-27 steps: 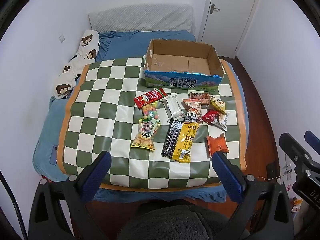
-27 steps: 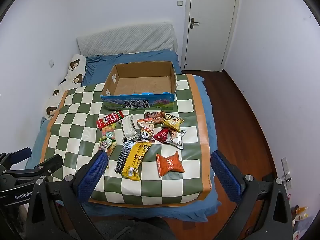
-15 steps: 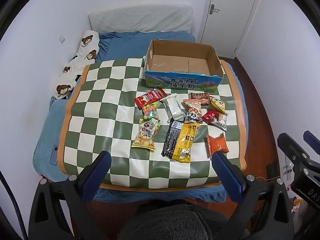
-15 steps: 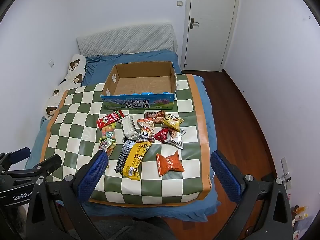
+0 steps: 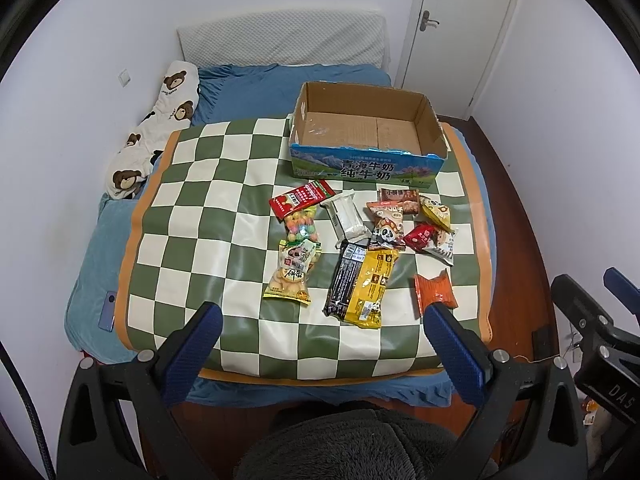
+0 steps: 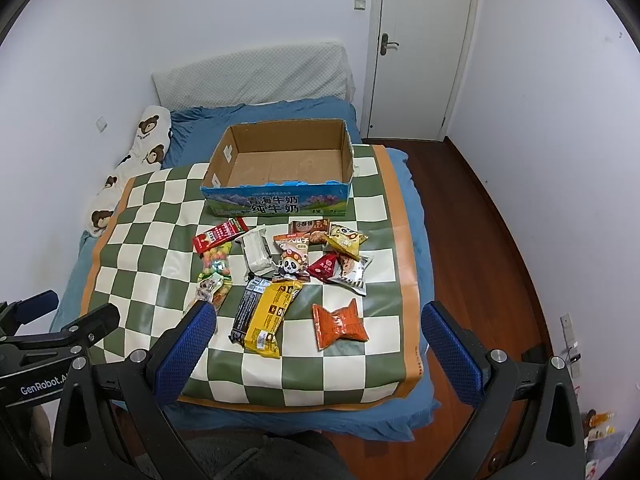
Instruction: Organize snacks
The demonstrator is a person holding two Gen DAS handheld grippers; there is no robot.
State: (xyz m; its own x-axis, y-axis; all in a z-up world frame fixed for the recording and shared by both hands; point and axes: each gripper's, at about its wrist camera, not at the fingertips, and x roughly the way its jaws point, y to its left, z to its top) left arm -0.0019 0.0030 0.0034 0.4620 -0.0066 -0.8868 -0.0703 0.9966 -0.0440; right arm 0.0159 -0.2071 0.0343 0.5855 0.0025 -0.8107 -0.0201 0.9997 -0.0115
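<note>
Several snack packets lie on a green-and-white checked mat (image 5: 200,216) (image 6: 152,280) spread over a bed. Among them are a yellow packet (image 5: 370,286) (image 6: 272,316), an orange packet (image 5: 435,290) (image 6: 340,324), a red one (image 5: 302,198) (image 6: 220,234) and a white one (image 5: 346,220) (image 6: 256,254). Behind them stands an empty cardboard box (image 5: 366,160) (image 6: 280,200) with a blue printed front. My left gripper (image 5: 320,344) and right gripper (image 6: 316,344) both hang open above the near edge of the mat, holding nothing. In the right wrist view the left gripper (image 6: 48,320) shows at the lower left.
A blue bedsheet (image 5: 96,248) lies under the mat, with a bear-print pillow (image 5: 160,120) by the left wall and a padded headboard (image 5: 280,40) behind. A white door (image 6: 420,48) and wooden floor (image 6: 500,240) are to the right. A fuzzy grey garment (image 5: 352,444) is below.
</note>
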